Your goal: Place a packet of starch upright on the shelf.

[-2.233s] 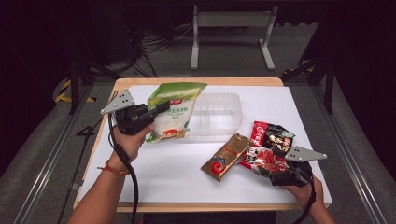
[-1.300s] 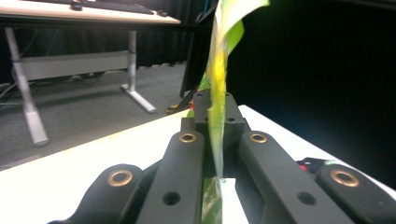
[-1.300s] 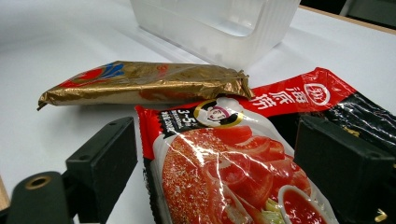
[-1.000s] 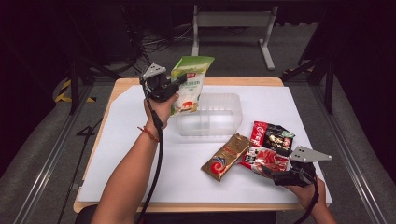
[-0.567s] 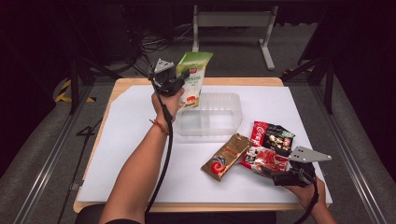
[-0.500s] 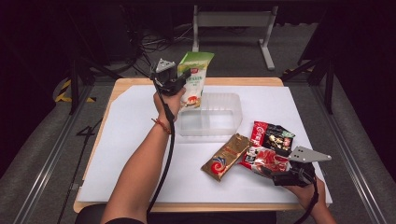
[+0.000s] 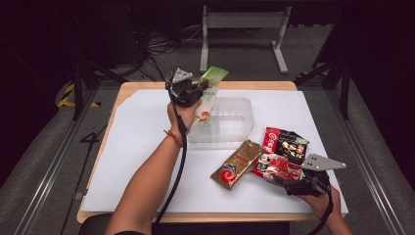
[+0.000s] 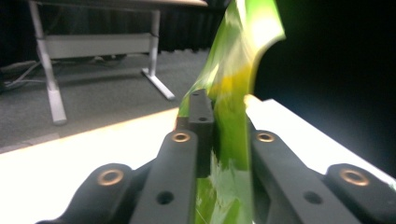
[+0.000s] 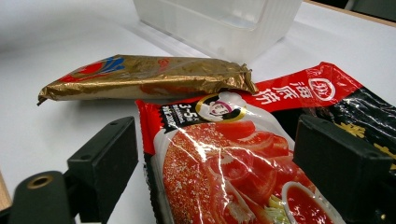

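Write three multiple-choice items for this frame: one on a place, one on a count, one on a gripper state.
1. Where is the green snack bag?
A. flat on the white sheet
B. held up at the clear plastic bin's left end
C. under the gold packet

2. How many packets lie on the table?
A. three
B. one
C. five

3. How is the right gripper?
A. shut on the gold packet
B. open, jaws either side of the red noodle packet
C. holding the bin

Answers:
1 B, the left gripper holds it up there.
2 A, gold packet, red noodle packet, red-and-black packet.
3 B, a jaw stands on each side of it.
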The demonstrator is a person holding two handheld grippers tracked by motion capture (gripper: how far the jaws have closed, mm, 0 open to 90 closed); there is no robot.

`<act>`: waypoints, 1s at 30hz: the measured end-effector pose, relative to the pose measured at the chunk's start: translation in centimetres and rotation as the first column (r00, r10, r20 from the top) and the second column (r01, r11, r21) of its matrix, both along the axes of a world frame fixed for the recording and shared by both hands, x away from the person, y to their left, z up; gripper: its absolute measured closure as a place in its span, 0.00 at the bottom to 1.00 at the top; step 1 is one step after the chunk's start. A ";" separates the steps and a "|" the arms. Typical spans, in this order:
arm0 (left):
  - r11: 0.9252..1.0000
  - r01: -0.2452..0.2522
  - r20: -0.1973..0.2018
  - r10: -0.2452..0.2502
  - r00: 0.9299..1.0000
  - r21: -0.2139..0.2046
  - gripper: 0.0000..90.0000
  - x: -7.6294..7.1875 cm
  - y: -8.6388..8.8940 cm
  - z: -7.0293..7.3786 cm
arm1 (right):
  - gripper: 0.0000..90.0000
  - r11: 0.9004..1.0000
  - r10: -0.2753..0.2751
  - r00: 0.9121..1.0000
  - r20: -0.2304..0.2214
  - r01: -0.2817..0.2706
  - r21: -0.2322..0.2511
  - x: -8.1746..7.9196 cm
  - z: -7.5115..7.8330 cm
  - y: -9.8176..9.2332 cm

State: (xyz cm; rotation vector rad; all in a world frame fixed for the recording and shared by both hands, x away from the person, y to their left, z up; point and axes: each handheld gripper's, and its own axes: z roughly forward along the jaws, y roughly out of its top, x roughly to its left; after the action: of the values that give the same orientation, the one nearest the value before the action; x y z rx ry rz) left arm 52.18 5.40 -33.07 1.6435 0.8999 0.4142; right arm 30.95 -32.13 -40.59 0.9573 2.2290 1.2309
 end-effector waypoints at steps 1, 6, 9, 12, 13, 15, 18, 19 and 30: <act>1.000 0.014 0.006 -0.015 1.000 0.023 0.92 -0.2 0.1 -0.2 | 0.16 1.000 -0.001 1.000 0.000 0.001 0.001 0.0 0.0 0.0; 0.996 0.078 0.021 -0.079 0.997 0.041 0.91 -0.9 1.7 -0.8 | 0.16 1.000 -0.001 1.000 -0.004 0.001 0.000 0.0 0.0 0.0; 0.993 0.108 0.020 -0.109 0.994 0.041 0.86 -1.2 2.3 -1.0 | 0.16 1.000 0.003 1.000 -0.004 -0.003 -0.006 0.0 0.0 0.2; 0.987 0.146 0.026 -0.148 0.989 0.068 0.82 -1.7 2.9 -1.3 | 0.16 1.000 0.005 1.000 -0.005 -0.005 -0.009 0.0 -0.1 0.2; 0.983 0.163 0.027 -0.166 0.986 0.084 0.79 -1.9 3.1 -1.4 | 0.16 1.000 0.004 1.000 -0.005 -0.004 -0.008 0.0 -0.1 0.2; 0.971 0.196 0.031 -0.203 0.979 0.138 0.78 -2.5 3.3 -1.8 | 0.16 1.000 0.004 1.000 -0.005 -0.004 -0.007 -0.1 -0.1 0.2; 0.949 0.220 0.028 -0.232 0.972 0.224 0.72 -3.4 3.6 -2.5 | 0.16 1.000 0.005 1.000 -0.010 -0.005 -0.008 0.0 -0.1 0.2; 0.937 0.225 0.029 -0.241 0.970 0.268 0.71 -4.0 4.0 -3.1 | 0.16 1.000 0.007 1.000 -0.012 -0.007 -0.010 0.0 -0.1 0.2; 0.890 0.307 -0.004 -0.325 0.946 0.336 0.89 -7.0 7.0 -4.5 | 0.17 1.000 0.008 1.000 -0.018 -0.008 -0.021 0.0 -0.2 0.4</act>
State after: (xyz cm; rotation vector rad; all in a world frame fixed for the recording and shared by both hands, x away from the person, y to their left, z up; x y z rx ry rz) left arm 45.14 12.40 -37.52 2.0416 0.5233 0.3944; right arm 30.93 -31.75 -40.82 0.9558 2.2567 1.2047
